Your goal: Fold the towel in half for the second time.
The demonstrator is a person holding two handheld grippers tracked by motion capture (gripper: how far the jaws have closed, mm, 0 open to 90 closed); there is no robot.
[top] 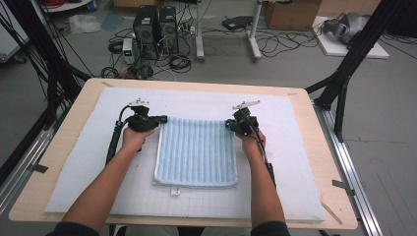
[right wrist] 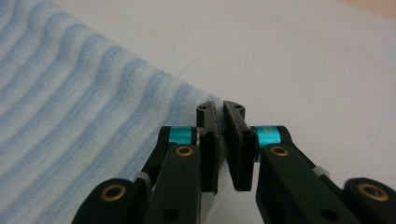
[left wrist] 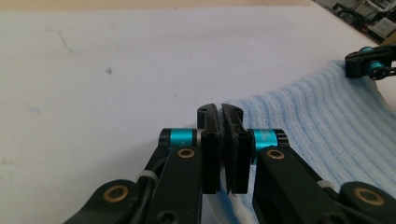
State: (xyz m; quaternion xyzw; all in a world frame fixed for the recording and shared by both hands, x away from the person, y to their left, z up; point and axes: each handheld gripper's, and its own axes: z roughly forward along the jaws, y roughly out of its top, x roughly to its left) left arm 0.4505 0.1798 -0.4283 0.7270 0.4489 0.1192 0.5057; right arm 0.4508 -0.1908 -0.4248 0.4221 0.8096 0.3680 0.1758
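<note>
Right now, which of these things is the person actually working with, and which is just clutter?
In use:
- blue towel, folded on the white mat
- left gripper, pinching its far left corner
- right gripper, pinching its far right corner

Just lying about:
- computer towers
- cables on the floor
- cardboard box

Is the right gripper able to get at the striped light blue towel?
Probably yes: the right gripper sits at the far right corner of the striped light blue towel, jaws apparently already pinching its edge.

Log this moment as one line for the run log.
left gripper: shut on towel far-left corner | right gripper: shut on far-right corner | towel flat
</note>
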